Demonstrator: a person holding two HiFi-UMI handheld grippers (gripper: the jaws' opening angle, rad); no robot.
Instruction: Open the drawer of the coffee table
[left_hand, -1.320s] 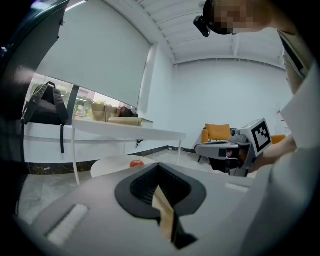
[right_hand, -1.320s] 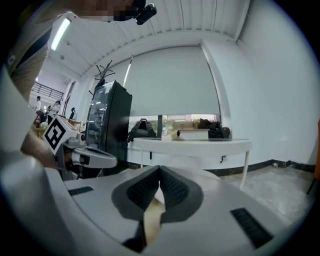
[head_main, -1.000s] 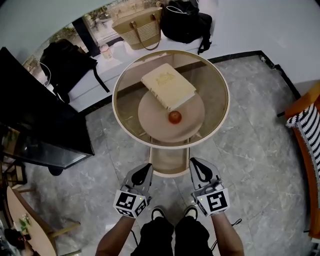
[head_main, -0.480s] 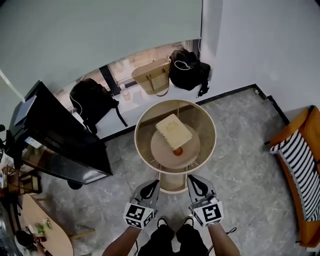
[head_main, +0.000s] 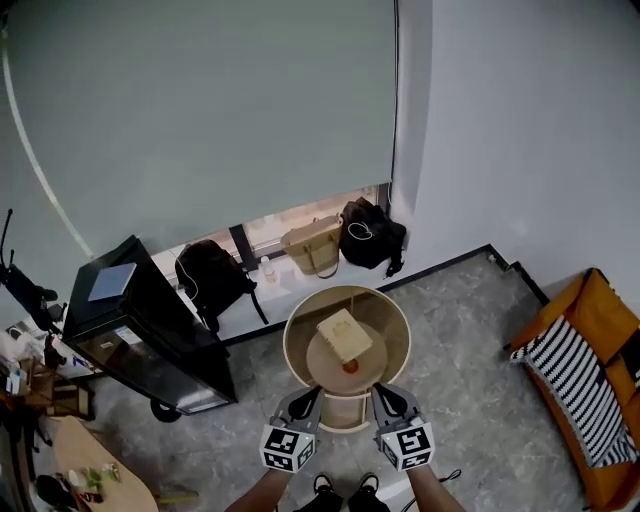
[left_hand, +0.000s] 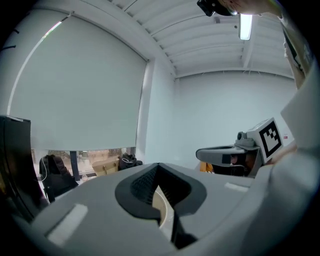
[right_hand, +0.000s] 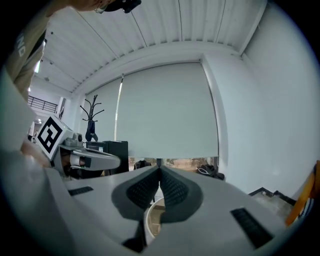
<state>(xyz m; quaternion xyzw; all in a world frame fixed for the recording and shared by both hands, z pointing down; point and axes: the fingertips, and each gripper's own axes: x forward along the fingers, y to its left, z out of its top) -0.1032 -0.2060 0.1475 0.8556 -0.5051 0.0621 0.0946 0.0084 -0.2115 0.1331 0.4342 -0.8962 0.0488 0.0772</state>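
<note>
Within the last second the left gripper (head_main: 303, 398) and right gripper (head_main: 388, 398), each clenched shut on nothing, have lifted well clear of the round coffee table (head_main: 291, 345) as the person stood up. The drawer (head_main: 346, 412) juts out from the table's near edge, below and between them, so the opening looks done. Bare floor (head_main: 470, 340) lies on either side, with the black cabinet (head_main: 150, 330) and orange chair (head_main: 590, 395) well apart.

Low in the centre of the head view, a round coffee table (head_main: 291, 350) stands on the grey marbled floor (head_main: 470, 330), its drawer (head_main: 345, 410) jutting toward the bottom edge. A cream book (head_main: 343, 335) lies near the table's middle, with a small red fruit (head_main: 350, 366) just below it in the frame. Whether both share one level is unclear.
</note>
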